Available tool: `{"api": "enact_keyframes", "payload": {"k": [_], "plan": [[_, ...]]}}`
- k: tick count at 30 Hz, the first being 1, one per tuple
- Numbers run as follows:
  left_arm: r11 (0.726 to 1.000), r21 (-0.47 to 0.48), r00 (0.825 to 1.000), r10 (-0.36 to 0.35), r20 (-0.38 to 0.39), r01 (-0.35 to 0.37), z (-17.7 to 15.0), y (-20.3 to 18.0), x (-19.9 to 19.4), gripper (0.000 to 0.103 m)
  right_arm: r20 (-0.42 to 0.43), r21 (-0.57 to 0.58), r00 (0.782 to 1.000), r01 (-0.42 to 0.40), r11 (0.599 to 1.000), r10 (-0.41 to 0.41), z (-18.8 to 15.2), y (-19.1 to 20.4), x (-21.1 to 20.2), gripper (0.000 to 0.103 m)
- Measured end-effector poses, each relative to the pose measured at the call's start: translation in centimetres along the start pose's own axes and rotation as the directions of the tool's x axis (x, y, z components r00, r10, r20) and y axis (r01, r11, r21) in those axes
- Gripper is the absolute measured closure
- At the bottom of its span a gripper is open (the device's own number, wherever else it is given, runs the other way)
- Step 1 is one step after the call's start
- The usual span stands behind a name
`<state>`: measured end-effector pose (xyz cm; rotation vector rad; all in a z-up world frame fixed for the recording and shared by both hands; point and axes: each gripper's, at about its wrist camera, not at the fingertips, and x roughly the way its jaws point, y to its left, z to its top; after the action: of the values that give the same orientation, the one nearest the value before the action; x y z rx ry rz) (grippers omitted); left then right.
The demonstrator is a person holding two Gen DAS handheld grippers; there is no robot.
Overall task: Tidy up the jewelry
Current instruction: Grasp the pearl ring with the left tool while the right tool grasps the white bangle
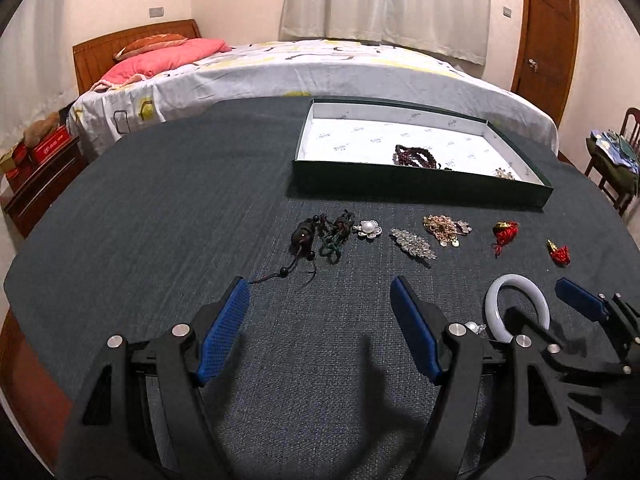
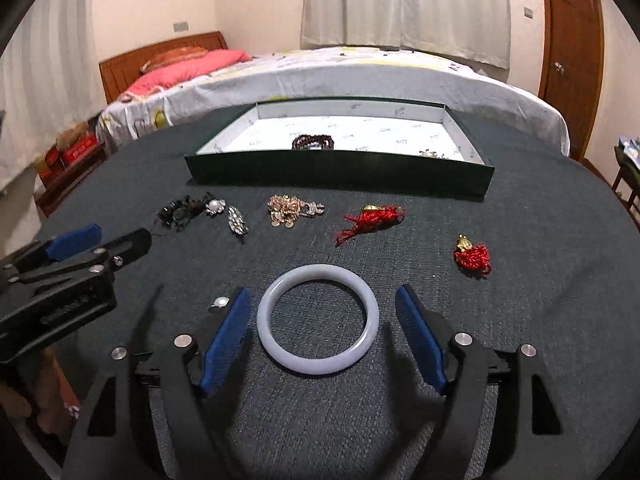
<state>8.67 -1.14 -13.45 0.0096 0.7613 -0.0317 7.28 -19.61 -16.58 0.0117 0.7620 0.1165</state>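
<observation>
A pale jade bangle [image 2: 318, 320] lies flat on the dark table between the fingers of my open right gripper [image 2: 323, 298]; it also shows in the left wrist view [image 1: 496, 304]. My left gripper [image 1: 318, 290] is open and empty over bare cloth. A row of jewelry lies ahead: a dark beaded cord [image 1: 304, 240], a pearl brooch [image 1: 368, 229], a crystal clip [image 1: 412, 242], a gold brooch [image 1: 442, 229] and two red tassels [image 2: 370, 218] [image 2: 472, 258]. The green tray [image 1: 420, 182] holds a dark red bead bracelet [image 1: 414, 156] and a small brooch [image 1: 504, 174].
A small pearl piece [image 2: 220, 302] lies by my right gripper's left finger. The table is covered in dark cloth [image 1: 160, 208]. A bed [image 1: 304, 68] stands behind it, a wooden door [image 1: 548, 28] at the right and a chair [image 1: 616, 160] at the far right.
</observation>
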Motion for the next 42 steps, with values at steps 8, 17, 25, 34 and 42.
{"api": "enact_keyframes", "payload": {"k": [8, 17, 25, 34, 42], "plan": [[1.0, 0.007, 1.0, -0.007, -0.014, 0.008, -0.4, -0.3, 0.3, 0.032, -0.064, -0.039, 0.998, 0.013, 0.999, -0.015, -0.5, 0.7, 1.2, 0.029], [0.999, 0.016, 0.998, -0.045, -0.031, 0.046, -0.9, -1.6, 0.3, 0.032, -0.032, -0.009, 0.999, 0.007, 1.0, -0.007, -0.9, -0.9, 0.0, 0.035], [0.991, 0.062, 0.991, -0.114, -0.063, 0.118, -1.8, -4.6, 0.1, 0.032, 0.016, 0.041, 0.999, 0.035, 0.999, -0.036, -0.4, -3.9, -2.3, 0.035], [0.986, 0.098, 0.986, -0.121, -0.113, 0.132, -2.5, -6.7, 1.4, 0.042, 0.02, 0.094, 0.999, 0.024, 0.995, -0.026, -1.1, -6.1, -3.0, 0.035], [0.982, 0.104, 0.983, -0.144, -0.118, 0.156, -2.6, -6.8, 1.7, 0.059, 0.025, 0.101, 1.0, 0.006, 0.995, -0.009, -1.3, -6.2, -3.0, 0.035]]}}
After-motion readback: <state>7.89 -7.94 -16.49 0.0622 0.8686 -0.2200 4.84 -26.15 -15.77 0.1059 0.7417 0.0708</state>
